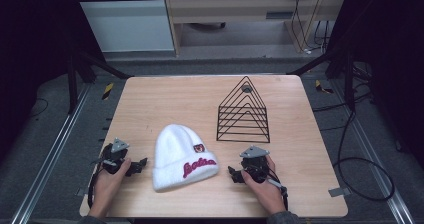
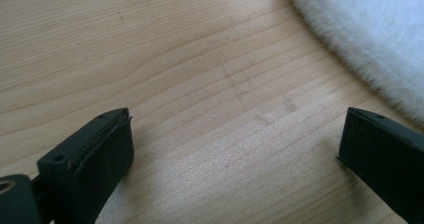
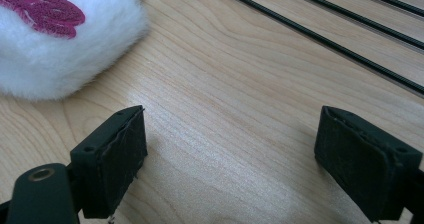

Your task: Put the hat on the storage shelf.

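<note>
white hat [image 2: 370, 34] cut off by frame

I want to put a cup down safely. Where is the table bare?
The far left of the table, beyond the hat and left of the rack, is bare. So is the right strip beside the rack. The near edge is crowded: the left gripper, hat and right gripper sit in a row.

A beanie [image 1: 183, 156] lies on the near middle of the surface [image 1: 150, 99], with a wire rack [image 1: 243, 112] standing behind it to the right, the left gripper [image 1: 142, 163] just left of the beanie and the right gripper [image 1: 233, 173] just right of it.
</note>
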The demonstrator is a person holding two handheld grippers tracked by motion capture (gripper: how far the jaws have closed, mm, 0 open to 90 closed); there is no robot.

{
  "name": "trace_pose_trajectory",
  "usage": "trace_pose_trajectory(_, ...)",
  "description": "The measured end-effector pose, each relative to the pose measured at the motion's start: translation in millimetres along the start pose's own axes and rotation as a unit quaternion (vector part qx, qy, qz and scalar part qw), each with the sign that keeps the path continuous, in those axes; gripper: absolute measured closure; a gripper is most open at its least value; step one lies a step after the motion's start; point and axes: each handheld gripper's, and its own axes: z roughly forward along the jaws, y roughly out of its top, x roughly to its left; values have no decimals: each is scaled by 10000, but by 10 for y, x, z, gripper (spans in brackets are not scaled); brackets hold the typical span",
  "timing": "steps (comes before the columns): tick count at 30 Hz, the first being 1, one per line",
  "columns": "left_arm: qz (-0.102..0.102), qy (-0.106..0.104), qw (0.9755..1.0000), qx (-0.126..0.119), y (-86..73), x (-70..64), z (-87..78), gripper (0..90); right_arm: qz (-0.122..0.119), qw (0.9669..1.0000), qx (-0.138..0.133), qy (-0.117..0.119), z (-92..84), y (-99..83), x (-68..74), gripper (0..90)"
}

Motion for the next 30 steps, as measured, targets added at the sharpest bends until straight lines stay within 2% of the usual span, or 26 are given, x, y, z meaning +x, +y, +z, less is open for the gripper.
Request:
trace_pose_trajectory(6, -7, -6, 10000, 5, 1, 0, 2, 0, 15, 10000, -2, -10, 0, -1, 3, 135)
trace_pose_trajectory(7, -33, -18, 10000, 12, 24, -1, 21, 0, 16, 10000, -2, -6, 0, -1, 3, 135)
trace_pose_trajectory(9, 43, -58, 9997, 221, 88, 15, 23, 6, 17, 10000, -1, -3, 0, -1, 2, 134)
trace_pose_trajectory(11, 9, -47, 9999, 157, 140, 31, 14, 85, 3, 10000, 1, -8, -1, -1, 1, 134)
trace_pose_trajectory(12, 9, -47, 9999, 157, 140, 31, 14, 78, 3, 10000, 1, -8, -1, -1, 1, 134)
trace_pose_trajectory(14, 14, -213, 9996, 199, 217, 61, 11, 76, 5, 10000, 1, -5, -1, -2, 2, 134)
trace_pose_trajectory(17, -11, -237, 9996, 133, 297, 73, -24, 83, 5, 10000, 0, -5, -1, -2, 2, 134)
trace_pose_trajectory(18, 36, -245, 9996, 106, 363, 71, -50, 83, 5, 10000, 0, -5, -1, -2, 2, 134)
trace_pose_trajectory(19, 168, -256, 9995, 111, 499, 54, -96, 83, 4, 10000, 1, -4, -2, -2, 3, 134)
trace_pose_trajectory(20, 168, -256, 9995, 111, 499, 54, -96, 83, 4, 10000, 1, -4, -2, -2, 3, 134)
trace_pose_trajectory(23, 463, -305, 9984, 120, 802, -32, -153, 79, 7, 10000, -1, -2, -2, -2, 3, 134)
trace_pose_trajectory(25, 614, -303, 9976, 144, 936, -80, -149, 80, 8, 10000, 0, -1, -2, -2, 3, 134)
trace_pose_trajectory(27, 698, -293, 9970, 169, 1033, -109, -119, 88, 7, 10000, -1, -1, -2, -2, 3, 134)
trace_pose_trajectory(28, 698, -293, 9970, 169, 1033, -109, -119, 91, 7, 10000, -1, -1, -2, -2, 3, 134)
trace_pose_trajectory(30, 688, -329, 9968, 222, 1153, -142, -22, 113, 13, 10000, 3, 6, -1, -2, 3, 132)
